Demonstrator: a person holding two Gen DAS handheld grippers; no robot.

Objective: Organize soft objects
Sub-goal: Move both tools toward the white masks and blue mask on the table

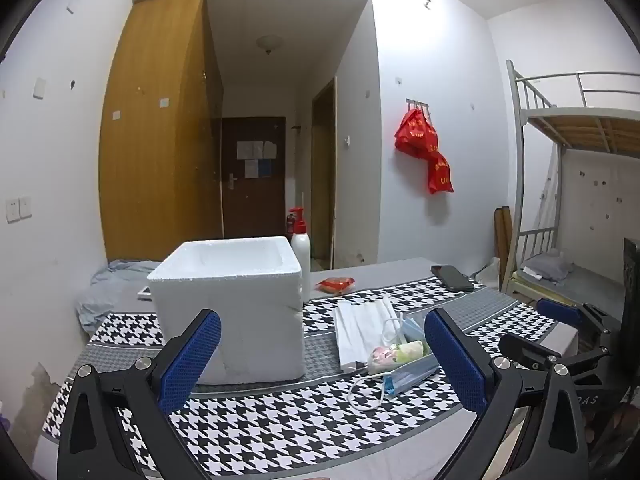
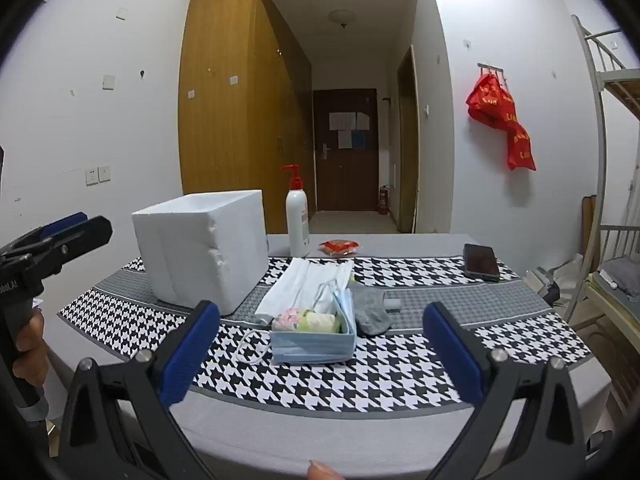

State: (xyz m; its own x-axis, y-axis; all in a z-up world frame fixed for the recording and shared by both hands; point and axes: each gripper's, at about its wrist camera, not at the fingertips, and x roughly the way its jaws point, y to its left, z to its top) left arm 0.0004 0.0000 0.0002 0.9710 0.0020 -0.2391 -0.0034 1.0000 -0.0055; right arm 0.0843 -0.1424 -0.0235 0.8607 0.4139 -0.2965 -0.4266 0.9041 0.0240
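A white foam box stands open-topped on the houndstooth tablecloth. To its right lie a pile of white masks, a stack of blue masks with a small floral cloth roll on top, and a grey sock. My left gripper hovers open near the table's front, nothing between its fingers. My right gripper is open too, short of the blue masks, and empty.
A pump bottle stands behind the box, with a red packet and a black phone farther back. A bunk bed is at the right. Red bags hang on the wall. A hand holds the left gripper's handle.
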